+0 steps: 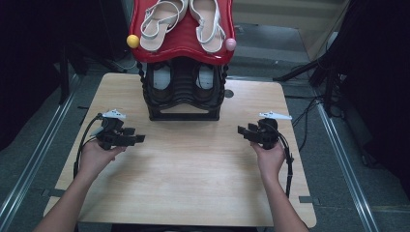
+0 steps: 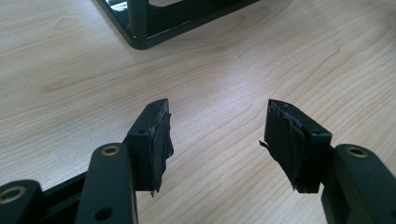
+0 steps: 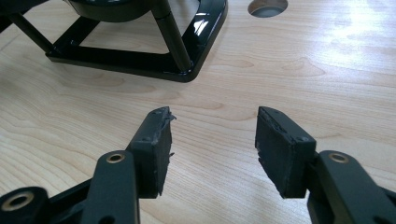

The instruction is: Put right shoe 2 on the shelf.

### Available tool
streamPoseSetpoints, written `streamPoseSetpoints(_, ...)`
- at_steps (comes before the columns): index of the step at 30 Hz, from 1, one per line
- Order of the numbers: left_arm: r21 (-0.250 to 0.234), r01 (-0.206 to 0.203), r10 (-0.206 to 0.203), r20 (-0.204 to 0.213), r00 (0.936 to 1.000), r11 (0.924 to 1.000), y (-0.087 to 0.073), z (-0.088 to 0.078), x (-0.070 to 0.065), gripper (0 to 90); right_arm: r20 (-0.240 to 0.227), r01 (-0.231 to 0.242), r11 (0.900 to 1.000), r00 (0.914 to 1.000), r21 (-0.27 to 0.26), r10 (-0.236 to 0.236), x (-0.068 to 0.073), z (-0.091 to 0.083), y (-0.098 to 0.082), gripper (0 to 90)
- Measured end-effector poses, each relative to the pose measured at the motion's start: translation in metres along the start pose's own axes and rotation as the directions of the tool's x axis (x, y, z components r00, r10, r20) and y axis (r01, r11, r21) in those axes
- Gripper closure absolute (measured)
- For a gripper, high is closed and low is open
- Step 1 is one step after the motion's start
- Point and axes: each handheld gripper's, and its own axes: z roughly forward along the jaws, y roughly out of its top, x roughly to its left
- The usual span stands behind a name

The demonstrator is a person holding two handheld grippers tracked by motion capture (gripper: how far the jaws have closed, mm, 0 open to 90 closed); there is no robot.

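Setting: dark room, grey floor with metal rails at the left and right edges of the high view; a light wood counter [image 1: 183, 164] fills the centre and lower part of that frame.

Item 1. Shoe rack [image 1: 183, 94]: black frame, standing on the counter at upper centre of the high view. Its red top tier [image 1: 181, 46] carries a pair of white strappy sandals [image 1: 183, 21], side by side. A yellow ball [image 1: 133, 41] sits at the tier's left corner and a pink ball [image 1: 230, 44] at its right corner. The lower tier holds dark shoes [image 1: 183, 79], detail unclear.

Item 2. Left tool [image 1: 139, 138]: held in the person's left hand [image 1: 96, 157], left of centre in the high view, jaws pointing toward the middle of the frame. Released: in the left gripper view the jaws stand wide apart over bare wood, nothing between them. The rack's black base [image 2: 163, 23] lies at the upper left of that view, apart from the tool [image 2: 217, 128].

Item 3. Right tool [image 1: 240, 130]: held in the right hand [image 1: 270, 159], right of centre in the high view, jaws pointing toward the middle of the frame. Released: jaws spread, nothing between them in the right gripper view. The rack's base [image 3: 140, 58] lies at the upper left of that view, apart from the tool [image 3: 212, 133]; a round hole [image 3: 267, 6] in the counter shows at the top edge.

Relation: the rack stands between and beyond the two tools, touched by neither.
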Motion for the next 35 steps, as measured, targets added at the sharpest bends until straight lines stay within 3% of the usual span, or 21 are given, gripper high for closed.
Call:
streamPoseSetpoints(24,-0.004,-0.012,0.012,-0.020,0.9997,0.9999,-0.0004,0.0029,-0.0015,40.5,0.009,0.015,1.000,0.9998,0.011,-0.015,0.0008,-0.0017,-0.0058,46.3)
streamPoseSetpoints(35,0.007,0.003,-0.003,0.011,0.9999,1.0000,-0.0018,0.0085,0.0024,37.4,0.005,0.007,1.000,1.0000,0.019,-0.007,-0.0015,0.0005,-0.0074,40.7)
